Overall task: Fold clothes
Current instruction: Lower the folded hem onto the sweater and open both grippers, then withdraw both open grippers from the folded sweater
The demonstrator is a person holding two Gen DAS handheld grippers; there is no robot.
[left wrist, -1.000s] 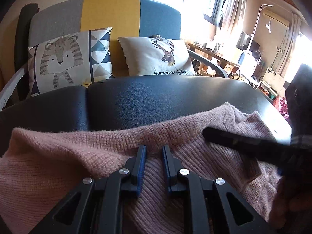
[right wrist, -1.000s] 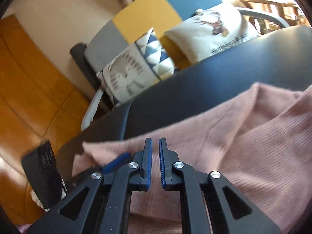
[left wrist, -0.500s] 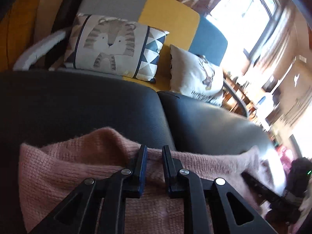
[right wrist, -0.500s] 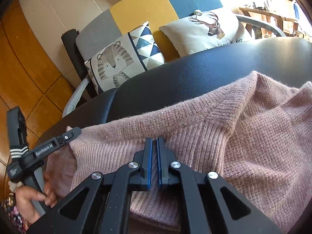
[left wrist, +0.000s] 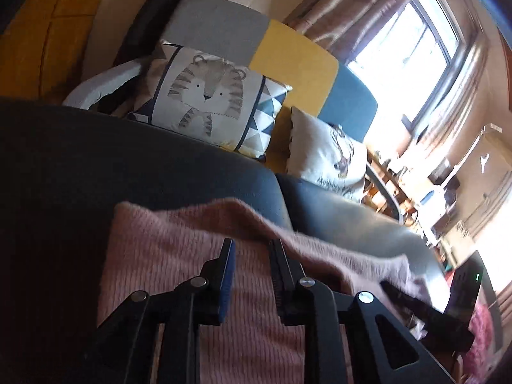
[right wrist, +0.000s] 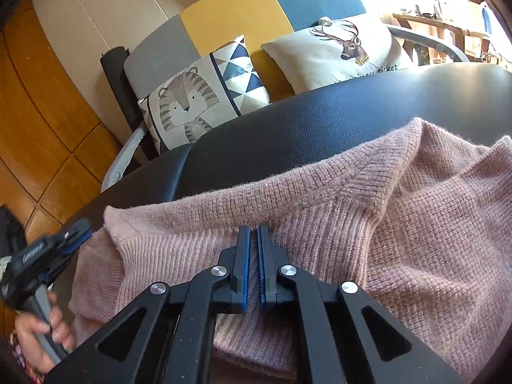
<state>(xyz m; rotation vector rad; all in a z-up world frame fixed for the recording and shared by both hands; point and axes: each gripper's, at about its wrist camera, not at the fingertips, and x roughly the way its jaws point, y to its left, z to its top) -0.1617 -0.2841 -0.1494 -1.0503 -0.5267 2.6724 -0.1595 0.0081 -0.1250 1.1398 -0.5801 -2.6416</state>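
Note:
A pink knit sweater [right wrist: 416, 224] lies across a black padded surface [right wrist: 320, 118]. In the right wrist view my right gripper [right wrist: 252, 228] is shut on a ribbed fold near the sweater's far edge, with pink fabric pinched between the blue pads. My left gripper [left wrist: 252, 243] sits at the sweater's [left wrist: 166, 256] left end, its fingers a narrow gap apart with knit fabric between them. From the right wrist view the left gripper [right wrist: 75, 235] shows at the sweater's left corner, held by a hand [right wrist: 38, 332]. The right gripper's dark body [left wrist: 416, 307] crosses the lower right of the left wrist view.
Beyond the black surface [left wrist: 128, 160] stands a grey, yellow and blue sofa back [right wrist: 243, 9] with a tiger pillow [right wrist: 188, 105] and a deer pillow [right wrist: 345, 48]. Wooden floor [right wrist: 48, 128] lies to the left. A bright window [left wrist: 416, 48] and cluttered furniture are at the right.
The right gripper's fingers closed onto the sweater's fold. The left gripper swung to the sweater's left end and tilted, with the fabric edge staying at its fingertips.

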